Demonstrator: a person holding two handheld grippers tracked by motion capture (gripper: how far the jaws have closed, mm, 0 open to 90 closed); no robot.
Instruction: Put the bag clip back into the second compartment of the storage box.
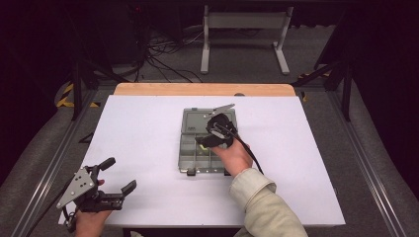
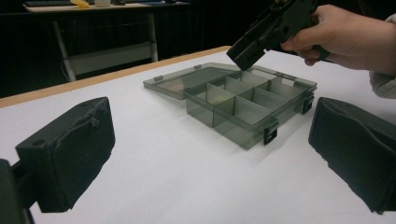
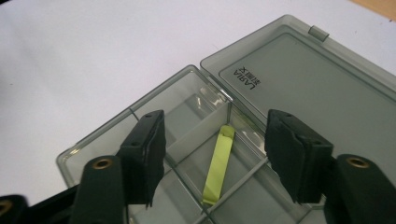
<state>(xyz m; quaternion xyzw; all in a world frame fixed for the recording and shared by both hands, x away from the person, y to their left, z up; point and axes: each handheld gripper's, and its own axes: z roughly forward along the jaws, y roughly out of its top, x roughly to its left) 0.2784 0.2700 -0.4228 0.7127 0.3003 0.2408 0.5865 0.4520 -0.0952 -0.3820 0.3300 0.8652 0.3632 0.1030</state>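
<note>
Organizer box [image 1: 197,148] under tilted right hand-held gripper [image 1: 208,136].

My white-topped bench [image 1: 148,128], with a wooden strip [image 1: 202,89] along its far edge, stands on grey carpeted floor [image 1: 326,59] in a dark room, with a white metal stand [image 1: 244,29] and loose black cables [image 1: 165,57] beyond it.

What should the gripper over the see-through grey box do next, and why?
Probably lower the right gripper a little and close on the yellow-green strip. Its black jaws are open on either side of the strip, which lies in a compartment of the open smoky-grey plastic box.
</note>
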